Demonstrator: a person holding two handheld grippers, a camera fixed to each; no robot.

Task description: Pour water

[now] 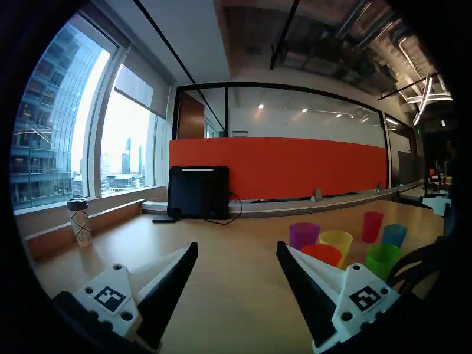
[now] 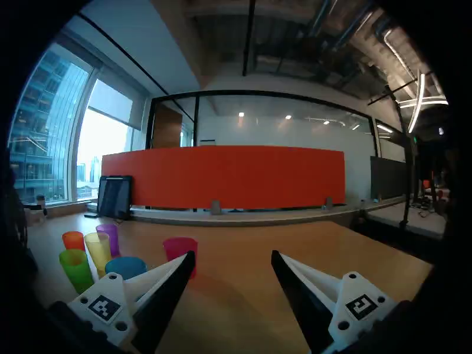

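The wooden tabletop carries everything, and the yellow cup near its middle is the mark to steer by. Well beyond that cup an orange partition runs along the tabletop's far edge. A black screen stands in front of it, well apart from the cup on the window side. The left tongs and the right tongs both stand wide open and empty, short of the yellow cup and to either side of it. A clear bottle with a dark lid stands farthest from the cup, by the window ledge; whether it holds water cannot be told. Packed close round the yellow cup are the purple cup, orange cup, green cup and blue cup. The pink cup is a little apart, nearest the right tongs. Whether any cups touch is unclear, as is what they hold. They look like thin plastic tumblers: probably light, smooth, tapered and easily squeezed out of round. A gentle hold across the upper wall seems best. The pink cup looks freest to take; reaching the yellow cup itself would likely knock its neighbours.
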